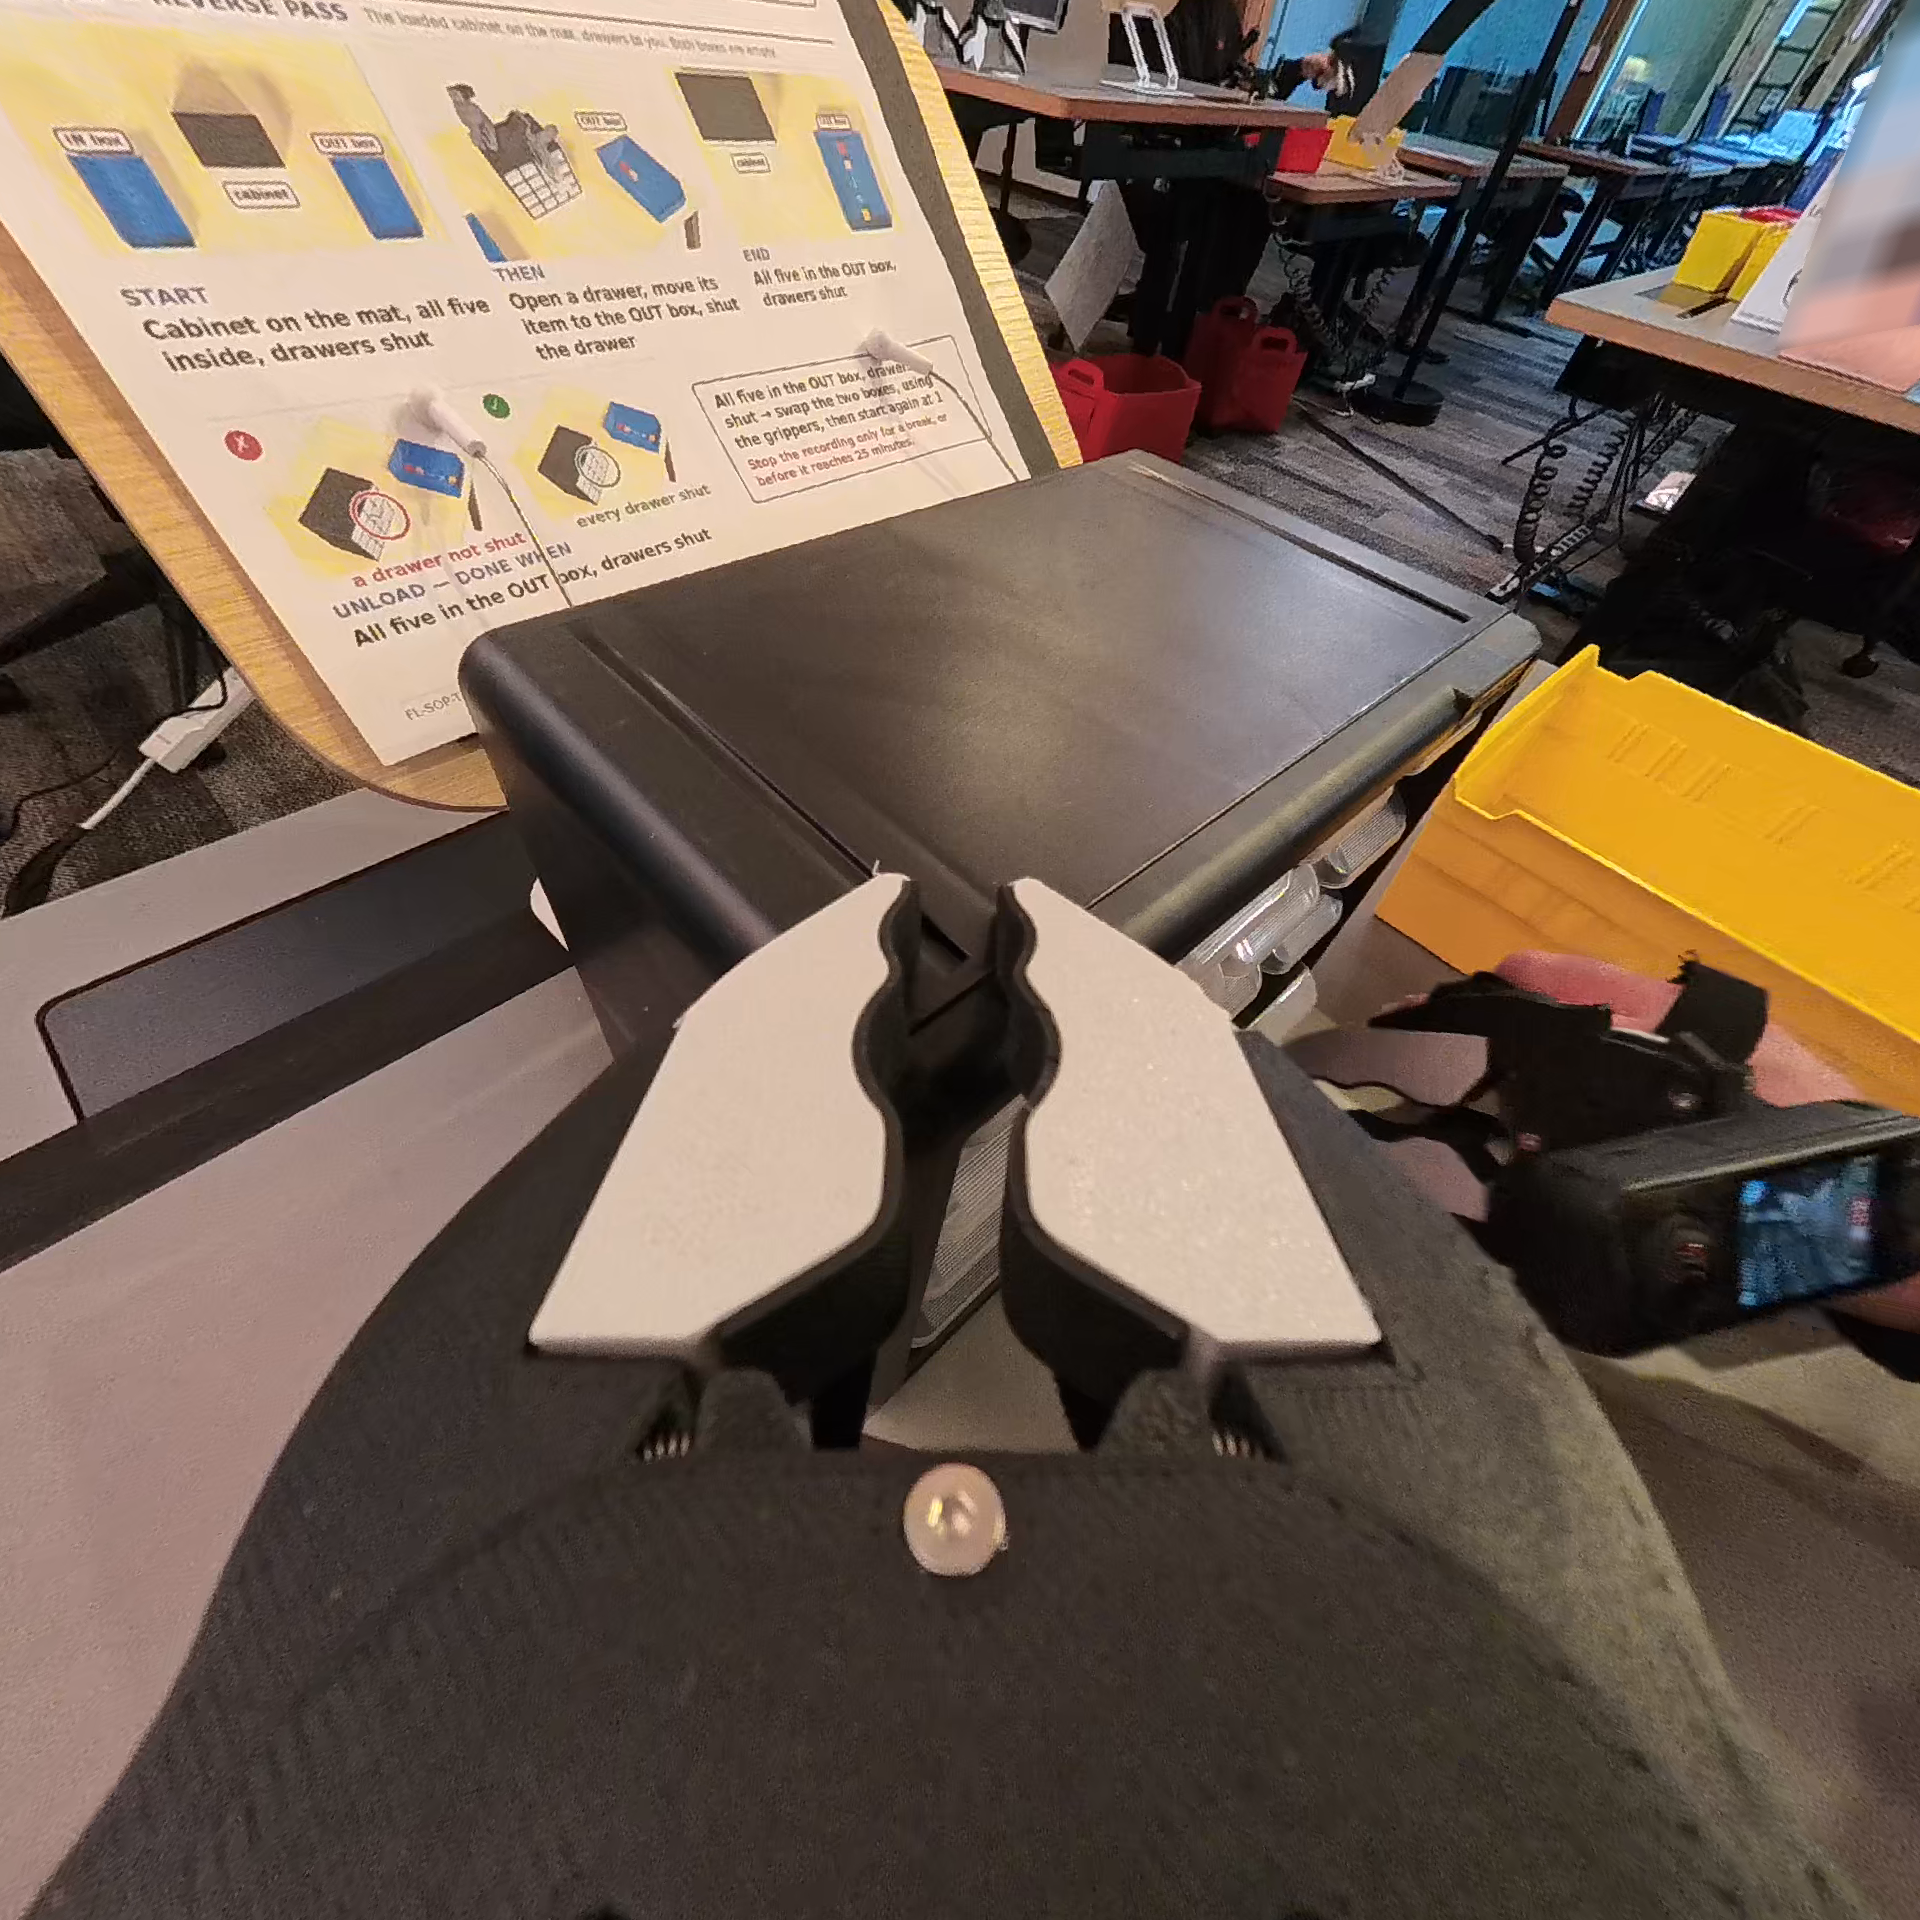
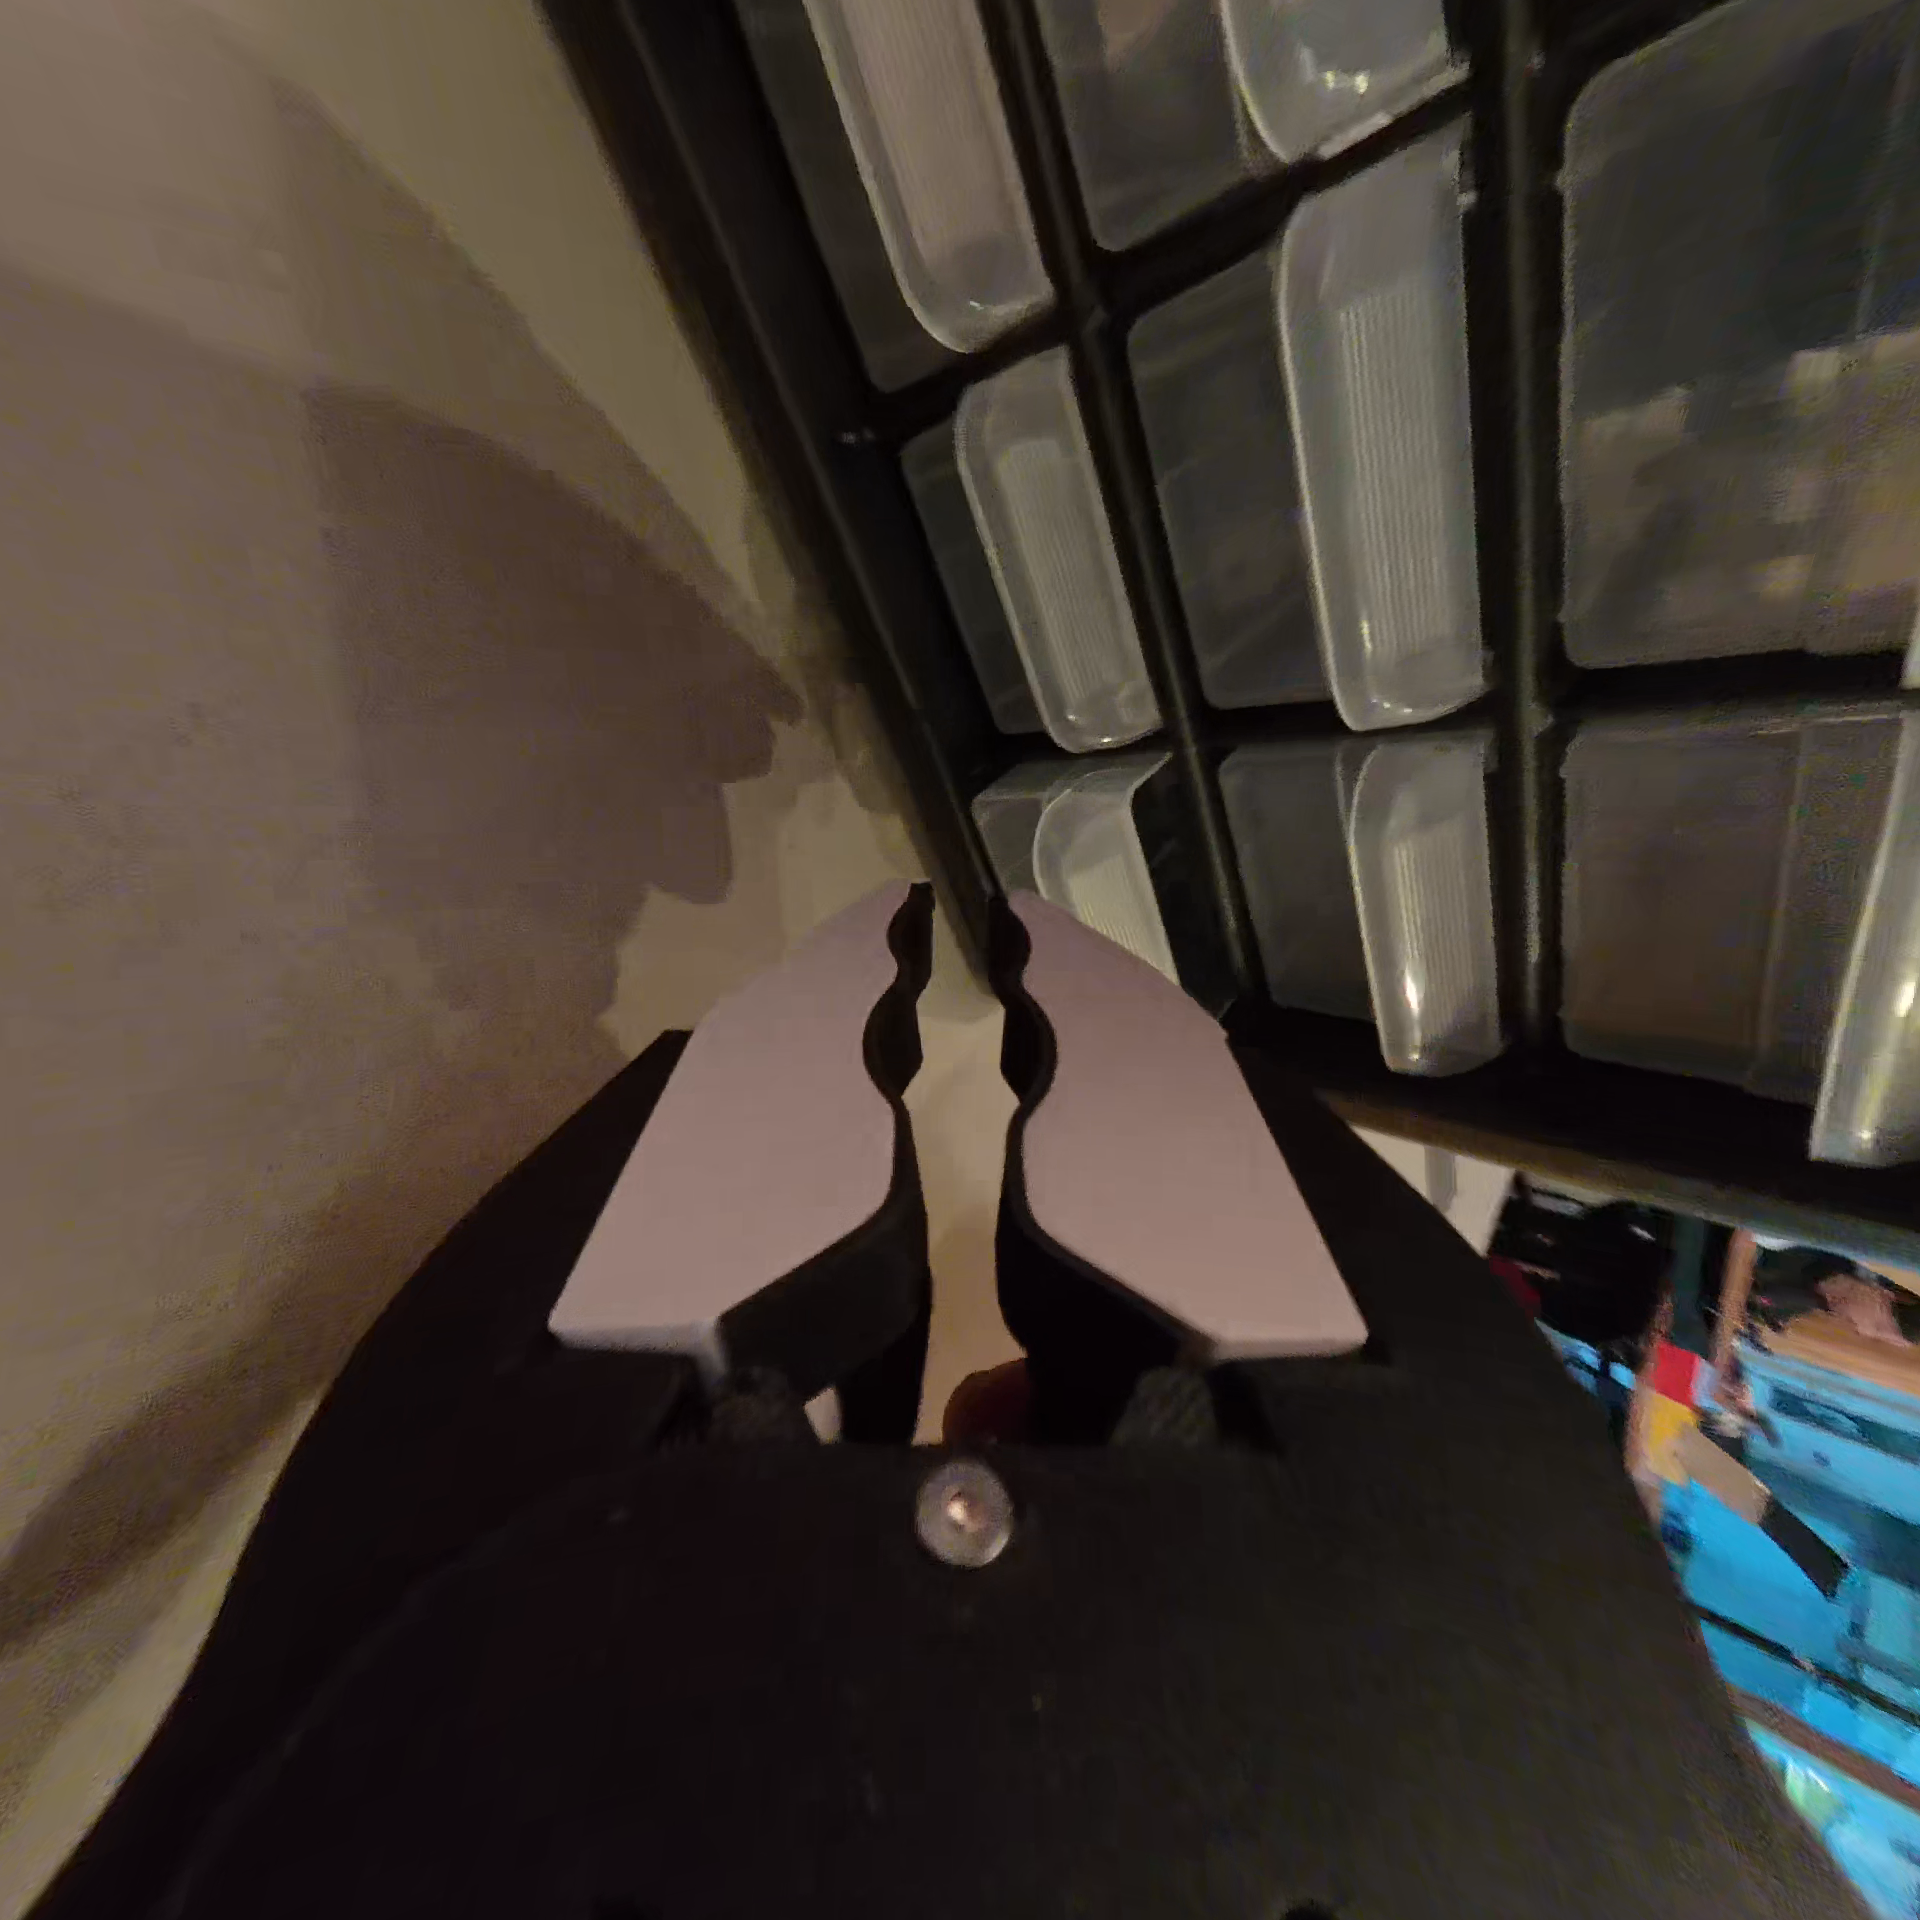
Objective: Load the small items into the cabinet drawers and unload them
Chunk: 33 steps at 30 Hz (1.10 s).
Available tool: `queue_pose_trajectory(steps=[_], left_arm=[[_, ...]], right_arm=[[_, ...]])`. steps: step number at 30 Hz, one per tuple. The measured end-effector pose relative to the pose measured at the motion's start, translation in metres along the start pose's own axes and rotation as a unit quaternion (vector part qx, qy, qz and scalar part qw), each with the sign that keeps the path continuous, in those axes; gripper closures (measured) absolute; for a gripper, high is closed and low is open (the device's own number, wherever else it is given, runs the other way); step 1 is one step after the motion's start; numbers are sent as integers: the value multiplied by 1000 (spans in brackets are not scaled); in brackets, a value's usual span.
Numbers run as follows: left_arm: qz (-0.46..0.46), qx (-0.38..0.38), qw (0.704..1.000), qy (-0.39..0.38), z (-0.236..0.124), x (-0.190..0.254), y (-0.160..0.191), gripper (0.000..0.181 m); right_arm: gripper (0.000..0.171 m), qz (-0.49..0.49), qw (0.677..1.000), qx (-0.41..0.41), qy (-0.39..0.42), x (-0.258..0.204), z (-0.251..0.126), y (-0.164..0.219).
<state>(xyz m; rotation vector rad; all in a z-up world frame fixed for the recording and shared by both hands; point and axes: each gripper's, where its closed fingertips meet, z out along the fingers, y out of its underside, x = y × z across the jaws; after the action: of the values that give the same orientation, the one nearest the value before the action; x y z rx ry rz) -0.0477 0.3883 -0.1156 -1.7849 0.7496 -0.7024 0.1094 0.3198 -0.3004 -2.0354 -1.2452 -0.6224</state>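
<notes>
Left claw point(image 1: 956, 914): narrow gap, nothing gripped, tips at near top edge of black cabinet point(image 1: 1039, 665).
Right claw point(image 2: 961, 920): narrow gap, nothing held, tips beside cabinet's lower corner, clear drawers point(image 2: 1351, 457) just right.
Yellow bin point(image 1: 1704, 842): on worktop point(image 2: 260, 727), right of cabinet.

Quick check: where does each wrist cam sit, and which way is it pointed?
Left wrist view: on the left gripper, above the black cabinet's front corner, looking across its top at a yellow bin; the right gripper and hand show.
Right wrist view: on the right gripper, rolled, close to the clear drawers; only its fingers show.
Shared: the cabinet.
</notes>
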Motion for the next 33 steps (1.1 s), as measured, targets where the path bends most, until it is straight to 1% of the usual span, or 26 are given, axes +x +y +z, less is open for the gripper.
queue_pose_trajectory(steps=[2,4,6,8,9,10,12,14,16,17,18,19,20,21,22,26,29,31,33], left_arm=[[0,0,1000,0,0,0,0,166],[0,0,1000,0,0,0,0,166],[-1,0,1000,0,0,0,0,167],[-1,1,1000,0,0,0,0,167],[-1,2,1000,0,0,0,0,167],[-1,2,1000,-1,0,0,0,167],[-1,2,1000,-1,0,0,0,167],[-1,1,1000,-1,0,0,0,167],[-1,2,1000,0,0,0,0,167],[-1,2,1000,0,0,0,0,167],[-1,3,1000,0,0,0,0,167],[-1,3,1000,0,0,0,0,167],[-1,3,1000,0,0,0,0,166],[-1,3,1000,0,0,0,0,166],[-1,3,1000,0,0,0,0,166],[-1,2,1000,0,0,1,0,165],[0,0,1000,0,0,1,0,165],[1,0,1000,1,0,1,0,166],[0,0,1000,3,0,0,0,165]], right_arm=[[162,-5,999,1,44,11,11,1],[164,-5,998,14,67,17,13,-2],[164,-25,997,23,64,11,13,-2],[163,-33,998,31,32,1,8,-5],[163,-17,999,47,18,-3,5,-10],[158,7,998,68,6,-5,2,-17],[141,74,992,101,-23,-8,-1,-27],[139,155,977,135,-61,-10,-4,-35],[130,204,963,147,-98,-14,-4,-40],[128,191,968,138,-92,-15,-2,-38],[129,147,979,127,-62,-12,0,-35],[131,84,989,124,-11,-7,-1,-35],[131,17,991,125,46,-1,-5,-38],[131,-38,986,128,99,3,-8,-42],[130,-73,980,127,133,5,-9,-46],[128,-116,967,126,191,7,1,-51],[135,-127,956,145,220,16,0,-53],[138,-138,955,141,222,16,5,-51],[145,-149,953,140,223,14,13,-49]])
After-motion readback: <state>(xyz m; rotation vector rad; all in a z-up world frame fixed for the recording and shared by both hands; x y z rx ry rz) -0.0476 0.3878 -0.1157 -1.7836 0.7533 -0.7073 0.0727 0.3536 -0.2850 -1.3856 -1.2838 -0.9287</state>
